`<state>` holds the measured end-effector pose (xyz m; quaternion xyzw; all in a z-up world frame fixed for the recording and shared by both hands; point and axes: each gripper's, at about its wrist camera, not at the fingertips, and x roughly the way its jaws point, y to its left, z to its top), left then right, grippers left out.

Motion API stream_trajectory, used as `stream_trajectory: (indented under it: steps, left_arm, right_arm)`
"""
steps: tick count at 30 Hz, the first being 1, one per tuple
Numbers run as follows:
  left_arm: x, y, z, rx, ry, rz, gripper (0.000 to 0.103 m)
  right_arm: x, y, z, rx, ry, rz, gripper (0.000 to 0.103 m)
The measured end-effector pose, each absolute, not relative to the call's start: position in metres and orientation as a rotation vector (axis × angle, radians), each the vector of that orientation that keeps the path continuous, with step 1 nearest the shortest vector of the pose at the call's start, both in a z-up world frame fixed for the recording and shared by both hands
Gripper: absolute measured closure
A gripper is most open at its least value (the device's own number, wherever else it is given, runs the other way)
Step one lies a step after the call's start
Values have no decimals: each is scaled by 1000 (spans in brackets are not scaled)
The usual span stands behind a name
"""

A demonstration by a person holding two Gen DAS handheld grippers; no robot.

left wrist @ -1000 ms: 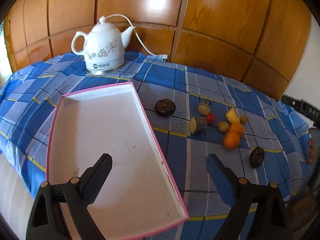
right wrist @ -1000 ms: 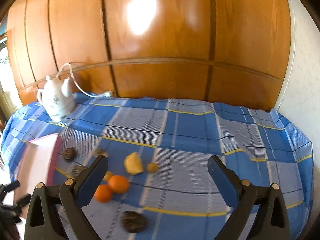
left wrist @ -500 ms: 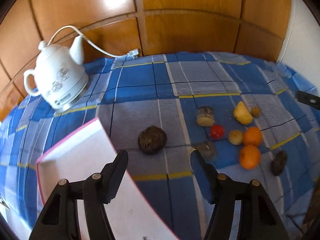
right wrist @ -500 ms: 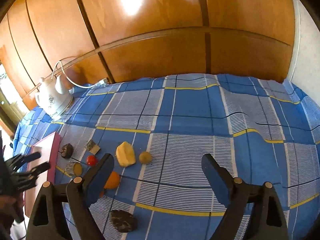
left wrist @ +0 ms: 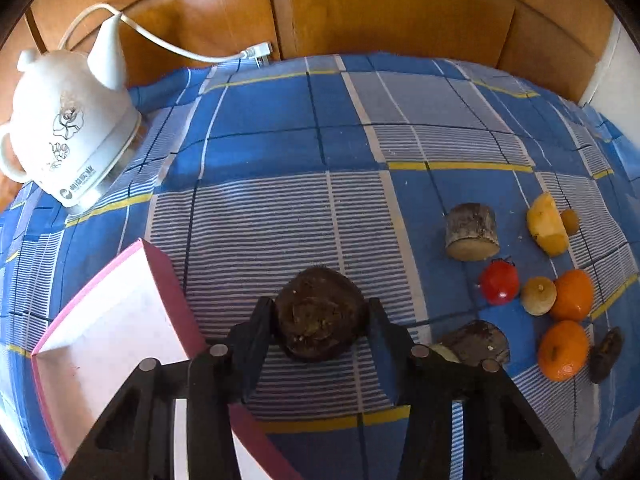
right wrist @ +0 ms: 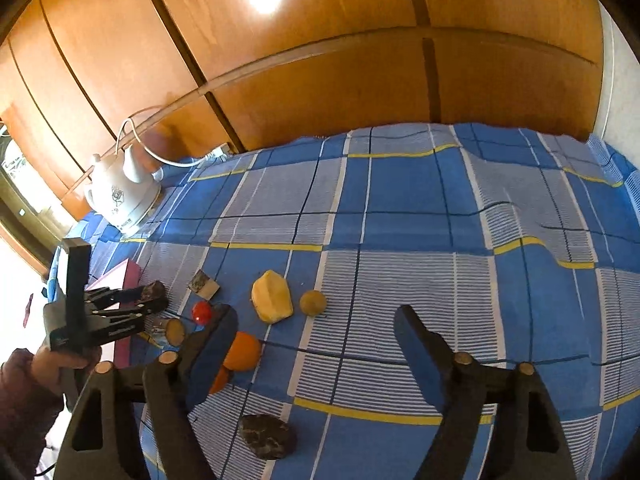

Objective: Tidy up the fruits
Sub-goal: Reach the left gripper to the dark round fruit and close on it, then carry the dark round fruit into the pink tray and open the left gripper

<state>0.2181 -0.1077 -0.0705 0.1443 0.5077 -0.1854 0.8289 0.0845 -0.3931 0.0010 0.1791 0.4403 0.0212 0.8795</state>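
Black fingers of the left gripper (left wrist: 320,320) sit on either side of a dark brown, rough-skinned round fruit (left wrist: 318,320) – the jaws have just been closing and both pads now press against its flanks, the fruit resting on the blue plaid tablecloth (left wrist: 280,148). Just to the left of it stands the corner of a pink-edged white box (left wrist: 100,332), its wall close beside the left finger. To the right lies a dark log-shaped piece (left wrist: 476,342), then two oranges (left wrist: 564,350), a flat dark piece (left wrist: 606,354), a small yellowish round fruit (left wrist: 538,296) and a red tomato (left wrist: 499,288). Further back sit a cut stump-like chunk (left wrist: 472,232) and a peeled yellow piece (left wrist: 547,230). A white ceramic kettle (left wrist: 68,128) with its cord stands at the far left, against the wooden panelling (left wrist: 400,8).

In the right wrist view the right gripper (right wrist: 316,336) hovers over the cloth with its jaws parted and nothing between them – they have just been closing; an orange shows behind its left finger. A hand (right wrist: 60,360) at the left edge holds the other gripper over the dark fruit
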Motion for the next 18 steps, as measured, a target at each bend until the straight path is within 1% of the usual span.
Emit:
stream_trajectory:
  steps: [2,7,10,14,18]
  left_arm:
    - [215,-105,-68,284,1073,-401,57]
    - [193,-90,-47,210,1001,-420,57]
    - [175,-78,-32,157,959,-429,57]
    - [155,-57,-18,89,945,-426,57]
    - [132,-37,-13,70,932,-401,57]
  right_arm:
    - [86,-391,-3,371,937,52,38]
    - [86,-379,-7,327,961,80,45]
    - [86,-372,-10,301,976,101,46]
    - [87,-366,-16,276,1005,109,46]
    - [88,-357,-23,242,1036,111,50]
